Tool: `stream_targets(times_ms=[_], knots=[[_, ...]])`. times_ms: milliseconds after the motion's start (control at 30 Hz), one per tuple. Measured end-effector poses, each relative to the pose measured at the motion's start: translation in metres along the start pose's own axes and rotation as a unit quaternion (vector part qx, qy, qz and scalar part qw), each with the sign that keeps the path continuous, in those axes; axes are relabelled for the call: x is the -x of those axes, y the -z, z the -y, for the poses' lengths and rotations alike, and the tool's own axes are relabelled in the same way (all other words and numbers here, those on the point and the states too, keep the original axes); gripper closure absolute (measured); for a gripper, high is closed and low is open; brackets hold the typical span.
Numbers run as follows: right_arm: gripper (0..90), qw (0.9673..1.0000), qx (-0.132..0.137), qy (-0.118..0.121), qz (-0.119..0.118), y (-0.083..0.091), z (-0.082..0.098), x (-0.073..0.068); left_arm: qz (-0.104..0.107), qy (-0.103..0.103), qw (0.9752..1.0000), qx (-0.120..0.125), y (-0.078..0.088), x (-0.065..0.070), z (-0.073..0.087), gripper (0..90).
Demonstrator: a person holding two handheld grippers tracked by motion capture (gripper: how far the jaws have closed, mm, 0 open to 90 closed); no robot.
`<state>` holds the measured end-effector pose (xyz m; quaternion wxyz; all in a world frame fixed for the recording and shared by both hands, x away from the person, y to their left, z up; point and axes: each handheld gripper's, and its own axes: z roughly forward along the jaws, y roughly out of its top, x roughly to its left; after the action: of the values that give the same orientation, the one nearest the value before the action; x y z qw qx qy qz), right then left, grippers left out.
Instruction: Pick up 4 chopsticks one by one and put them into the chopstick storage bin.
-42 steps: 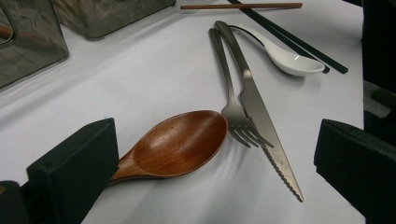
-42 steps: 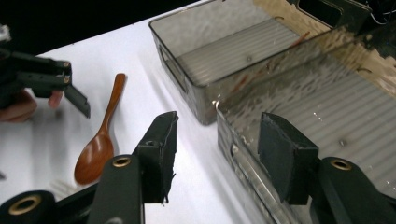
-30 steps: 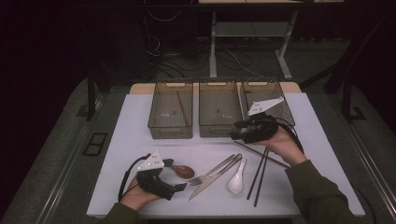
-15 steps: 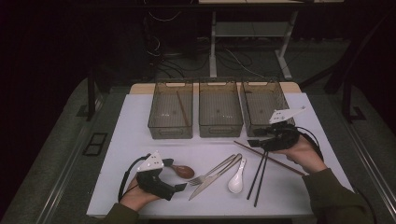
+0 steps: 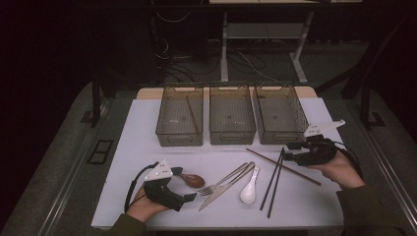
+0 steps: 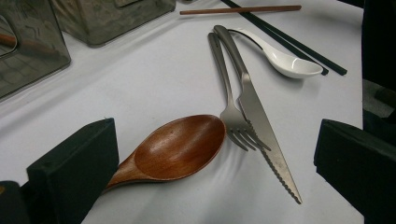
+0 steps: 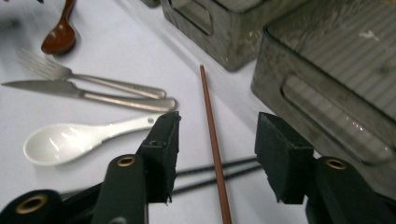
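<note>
My right gripper [image 5: 291,149] [image 7: 219,130] hovers low at the table's right, open. Its jaws have just been closing and straddle a brown chopstick [image 5: 282,167] [image 7: 212,135] without touching it. Two black chopsticks [image 5: 273,182] [image 7: 210,175] cross under that one. My left gripper [image 5: 189,196] [image 6: 215,154] rests open at the front left, a wooden spoon [image 5: 193,180] [image 6: 182,147] lying between its jaws. A fork [image 5: 226,179] [image 6: 224,79], a knife [image 5: 228,186] [image 6: 261,126] and a white spoon [image 5: 250,189] [image 7: 79,137] lie mid-table.
Three clear bins stand in a row at the back: left [image 5: 179,137], middle [image 5: 232,135], right [image 5: 275,135]. A second brown chopstick [image 5: 192,114] lies in the left bin. The white mat [image 5: 137,162] has bare room at its left.
The right gripper has moved from in front of the right bin to the right and lower, down to the brown chopstick. The left gripper has stayed put.
</note>
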<state>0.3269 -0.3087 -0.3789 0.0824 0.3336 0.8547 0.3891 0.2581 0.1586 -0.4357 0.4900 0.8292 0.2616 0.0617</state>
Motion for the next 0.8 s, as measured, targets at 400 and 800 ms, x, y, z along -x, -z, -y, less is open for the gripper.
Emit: stream_targets(times_ms=[400, 800], knots=[[54.7, 0.9976, -0.068, 0.008, 0.012, 0.007, 0.022, 0.006, 0.0, -0.001, 1.0, -0.002, 0.0, 0.001, 0.0, 0.0], [62.2, 0.9897, -0.14, 0.029, 0.014, -0.008, 0.027, 0.009, 0.001, -0.005, 1.0, -0.007, -0.001, 0.001, 0.0, 0.0]])
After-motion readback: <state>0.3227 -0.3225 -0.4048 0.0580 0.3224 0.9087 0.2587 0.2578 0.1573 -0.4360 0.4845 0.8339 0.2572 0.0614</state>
